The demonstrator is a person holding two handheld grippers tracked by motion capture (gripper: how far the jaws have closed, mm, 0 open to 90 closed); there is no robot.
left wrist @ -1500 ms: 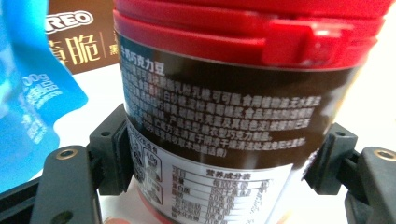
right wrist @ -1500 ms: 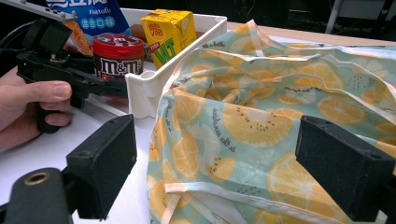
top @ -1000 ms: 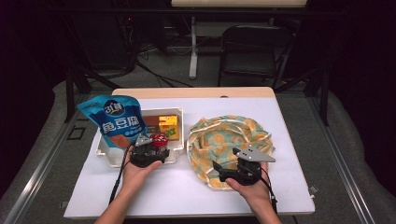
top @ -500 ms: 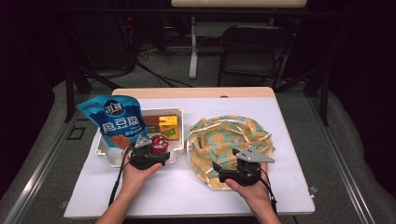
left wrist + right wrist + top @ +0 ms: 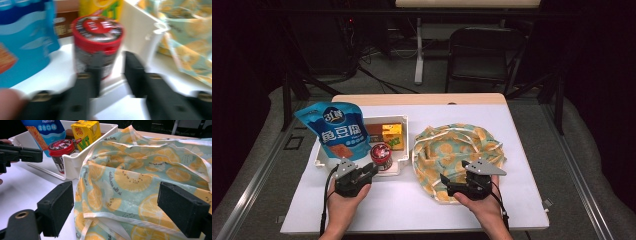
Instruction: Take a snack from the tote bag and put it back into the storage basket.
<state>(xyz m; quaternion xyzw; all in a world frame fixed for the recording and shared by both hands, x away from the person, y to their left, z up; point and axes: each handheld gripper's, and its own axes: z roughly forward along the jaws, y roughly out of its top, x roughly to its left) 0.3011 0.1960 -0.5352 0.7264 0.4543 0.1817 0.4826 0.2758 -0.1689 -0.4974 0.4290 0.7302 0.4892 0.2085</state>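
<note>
Just left of the white tray's point(image 5: 404, 120) near corner, the left tongs point(image 5: 111, 72) stood apart, lined up on the red-lidded can point(image 5: 97, 45) inside it, probably to grasp it. The high view gave the layout; the left gripper view showed that gap. Right of the tray, the right tongs point(image 5: 115, 207) gaped over the fruit-print cloth point(image 5: 140, 177).

Brightly lit white table point(image 5: 412, 200) against dark surroundings, motion-blurred left gripper view, soft red-lidded can point(image 5: 97, 47), sharper right gripper view, washed-out highlights
</note>
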